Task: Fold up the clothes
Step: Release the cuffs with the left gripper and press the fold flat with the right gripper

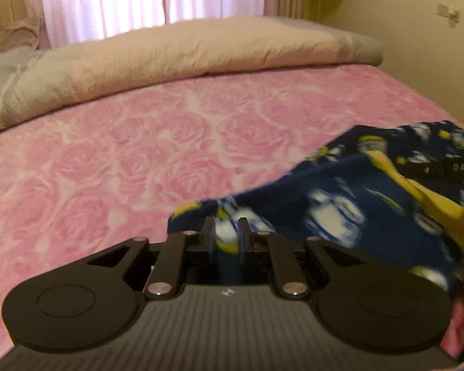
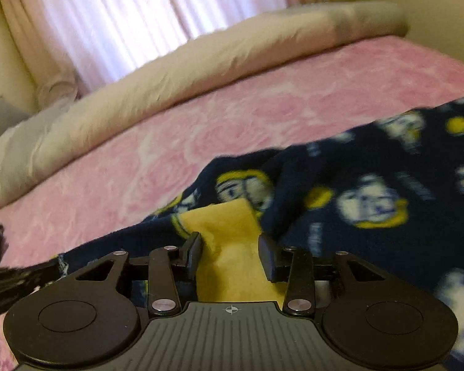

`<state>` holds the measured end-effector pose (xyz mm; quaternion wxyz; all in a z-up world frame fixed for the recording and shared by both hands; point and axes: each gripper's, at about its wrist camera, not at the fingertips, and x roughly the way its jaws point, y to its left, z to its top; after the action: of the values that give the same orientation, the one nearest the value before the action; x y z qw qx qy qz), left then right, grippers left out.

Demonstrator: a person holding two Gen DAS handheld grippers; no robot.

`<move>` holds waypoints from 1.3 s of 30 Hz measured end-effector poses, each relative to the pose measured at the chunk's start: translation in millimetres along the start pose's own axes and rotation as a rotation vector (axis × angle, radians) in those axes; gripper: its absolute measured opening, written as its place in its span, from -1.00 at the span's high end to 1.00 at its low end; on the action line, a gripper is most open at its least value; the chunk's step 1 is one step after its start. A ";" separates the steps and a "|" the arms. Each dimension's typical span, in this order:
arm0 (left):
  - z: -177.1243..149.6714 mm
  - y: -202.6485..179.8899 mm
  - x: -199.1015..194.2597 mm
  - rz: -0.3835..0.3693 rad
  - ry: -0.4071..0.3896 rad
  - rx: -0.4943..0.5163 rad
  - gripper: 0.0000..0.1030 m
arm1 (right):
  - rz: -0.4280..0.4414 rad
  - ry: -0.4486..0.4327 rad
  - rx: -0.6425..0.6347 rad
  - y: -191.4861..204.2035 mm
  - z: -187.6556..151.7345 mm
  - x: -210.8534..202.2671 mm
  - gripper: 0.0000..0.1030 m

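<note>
Risk: the fleece garment (image 1: pixel 340 198) is thick and soft, so a thin pinch could slip out mid-fold. Left gripper (image 1: pixel 227 235) fingers nearly together, pinching a navy edge. Right gripper (image 2: pixel 230 253) fingers spread either side of the yellow cuff (image 2: pixel 229 232), w/ grip not certain. Garment lies on the bed (image 1: pixel 139 160) near its right edge.

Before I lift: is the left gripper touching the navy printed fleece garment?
Touching. The left wrist view shows the left gripper with navy fleece garment pinched between its fingers.
</note>
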<state>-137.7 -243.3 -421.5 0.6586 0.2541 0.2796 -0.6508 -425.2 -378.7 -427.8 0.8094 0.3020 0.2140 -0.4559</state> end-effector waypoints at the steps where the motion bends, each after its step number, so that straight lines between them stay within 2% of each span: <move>1: -5.3 -3.1 -11.0 -0.008 -0.008 0.006 0.78 | -0.014 -0.015 -0.033 4.1 -5.8 -13.6 0.25; 4: -22.2 -13.5 -42.6 -0.030 -0.028 0.026 0.77 | -0.055 -0.038 -0.139 18.3 -28.2 -47.3 0.25; 6: -37.1 -25.3 -49.8 -0.031 -0.019 0.053 0.78 | -0.098 -0.039 -0.213 24.4 -49.4 -61.0 0.25; 9: -42.2 -30.8 -49.2 0.006 0.009 0.039 0.76 | -0.152 0.024 -0.271 24.8 -78.7 -49.5 0.26; 13: -47.9 -38.2 -49.9 0.052 0.039 0.023 0.76 | -0.161 0.028 -0.242 18.2 -77.1 -50.0 0.25; 16: -44.2 -43.6 -64.1 0.045 0.005 0.038 0.76 | -0.156 -0.004 -0.211 17.0 -71.2 -66.7 0.25; 18: -49.2 -49.1 -62.6 0.037 0.035 0.040 0.76 | -0.130 -0.023 -0.206 15.0 -75.4 -73.1 0.25; 20: -59.0 -55.5 -53.9 0.053 0.085 0.046 0.76 | -0.123 0.030 -0.208 12.9 -82.2 -65.6 0.25; 22: -65.4 -63.1 -52.6 0.097 0.089 0.059 0.76 | -0.131 0.030 -0.215 8.7 -92.4 -58.9 0.26; 25: -58.0 -68.8 -64.7 0.131 0.102 0.021 0.76 | -0.127 0.055 -0.174 6.1 -84.6 -69.0 0.25; 26: -55.3 -69.6 -68.6 0.138 0.108 0.004 0.73 | -0.123 0.065 -0.160 5.2 -81.4 -73.5 0.25; 28: -50.3 -70.6 -75.8 0.152 0.122 -0.032 0.50 | -0.108 0.072 -0.150 5.5 -79.5 -85.3 0.25; 29: -48.9 -72.4 -80.0 0.160 0.133 -0.047 0.43 | -0.098 0.078 -0.144 6.0 -79.9 -91.1 0.05; 30: -48.1 -74.7 -84.4 0.165 0.144 -0.062 0.32 | -0.090 0.082 -0.133 6.6 -81.6 -96.9 -0.52; 31: -47.9 -78.1 -87.9 0.164 0.149 -0.071 0.30 | -0.085 0.075 -0.117 7.3 -83.5 -103.1 -0.69; 34: -48.5 -89.1 -98.3 0.160 0.169 -0.090 0.17 | -0.057 0.048 -0.095 9.7 -89.6 -122.7 -0.71; 39: -54.5 -108.1 -113.3 0.172 0.195 -0.067 0.08 | -0.086 0.048 -0.071 9.5 -93.5 -143.6 -0.71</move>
<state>-247.3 -126.8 -378.0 0.6899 0.3168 0.3409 -0.5545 -494.4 -223.5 -403.7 0.7939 0.2745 0.2623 -0.4750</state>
